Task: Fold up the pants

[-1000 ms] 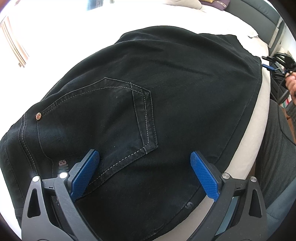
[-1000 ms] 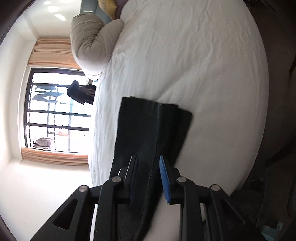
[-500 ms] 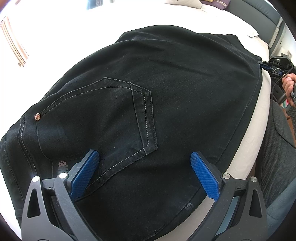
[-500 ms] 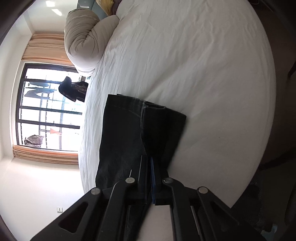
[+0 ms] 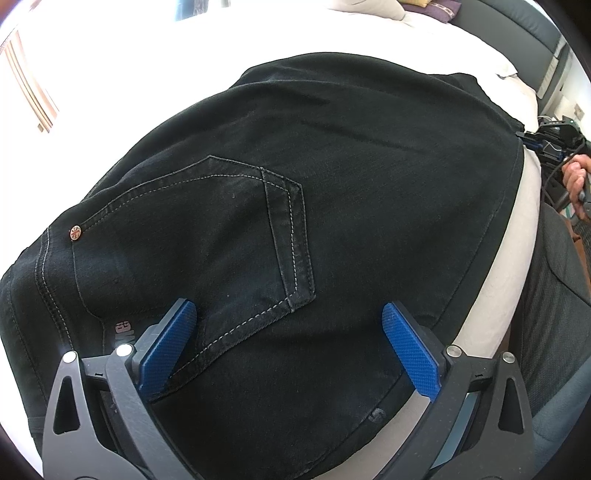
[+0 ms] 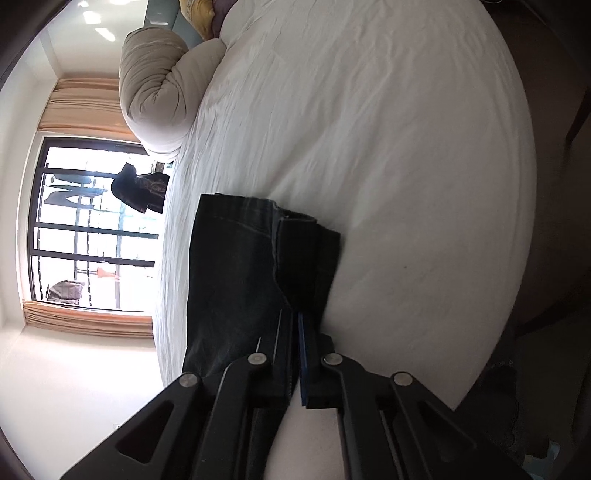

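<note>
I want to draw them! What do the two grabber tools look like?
The left gripper has dark grey frames with triangular cutouts, silver round bolts, and bright blue pads with a bumpy grid texture. The right gripper has the same black frame, silver bolts and a blue pad edge. Its hand is bare-skinned beside black cables.

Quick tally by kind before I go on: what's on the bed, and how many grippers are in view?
Black pants: 1, lying on the white bed
Rolled beige duvet: 1
Yellow pillow: 1
Grippers: 2, left gripper open over the back pocket, right gripper shut on the pant legs
Total: 5
</note>
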Motion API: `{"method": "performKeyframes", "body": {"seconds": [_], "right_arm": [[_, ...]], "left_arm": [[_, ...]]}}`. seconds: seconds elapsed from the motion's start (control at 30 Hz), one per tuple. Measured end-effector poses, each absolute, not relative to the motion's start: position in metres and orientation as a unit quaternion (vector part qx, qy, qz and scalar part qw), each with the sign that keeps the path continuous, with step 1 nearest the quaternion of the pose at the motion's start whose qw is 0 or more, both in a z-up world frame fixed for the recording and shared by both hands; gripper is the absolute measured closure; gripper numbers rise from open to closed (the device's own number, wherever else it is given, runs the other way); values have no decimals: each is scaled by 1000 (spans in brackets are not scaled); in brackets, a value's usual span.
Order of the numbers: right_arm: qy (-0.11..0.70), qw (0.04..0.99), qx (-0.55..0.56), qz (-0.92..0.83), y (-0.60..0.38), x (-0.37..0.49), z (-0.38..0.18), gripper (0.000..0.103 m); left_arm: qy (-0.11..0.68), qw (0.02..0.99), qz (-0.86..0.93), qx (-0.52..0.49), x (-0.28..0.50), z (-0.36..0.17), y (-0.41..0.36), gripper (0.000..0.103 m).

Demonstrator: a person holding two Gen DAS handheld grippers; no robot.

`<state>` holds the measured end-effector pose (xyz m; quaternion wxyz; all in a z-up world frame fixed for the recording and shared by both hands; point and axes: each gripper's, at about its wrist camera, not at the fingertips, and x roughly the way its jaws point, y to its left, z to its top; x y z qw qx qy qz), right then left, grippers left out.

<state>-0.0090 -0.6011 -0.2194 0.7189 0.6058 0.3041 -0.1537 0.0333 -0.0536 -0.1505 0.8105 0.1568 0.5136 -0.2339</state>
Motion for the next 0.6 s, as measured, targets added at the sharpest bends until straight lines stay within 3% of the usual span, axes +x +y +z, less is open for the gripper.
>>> {"method": "performKeyframes", "body": {"seconds": [0.03,0.1,0.13,0.33,0.53,0.57,0.6], "right_arm": [[315,719,601,-153,-602,-10,-213,96],[339,729,565,-184,-602,-16,-193,62],[347,737,542,-208,-601,-20,-181,58],[329,797,482,-153,-584,9,-129,58],[389,778,487,-75,-562,85,-177,58],[411,767,484,-99,-564,88,-190,73],[418,756,490,-117,-569,86,-203,97]], "left_arm": [[515,810,-233,159,33,-149,-54,1],[521,807,-228,161,34,-140,-54,1],[520,808,-227,159,34,-135,-53,1],[463,834,-263,142,51,-72,-70,1],[466,800,-355,130,129,-83,-144,1],[479,783,-374,134,140,-92,-160,1],[482,774,-382,151,145,-97,-173,1]]}}
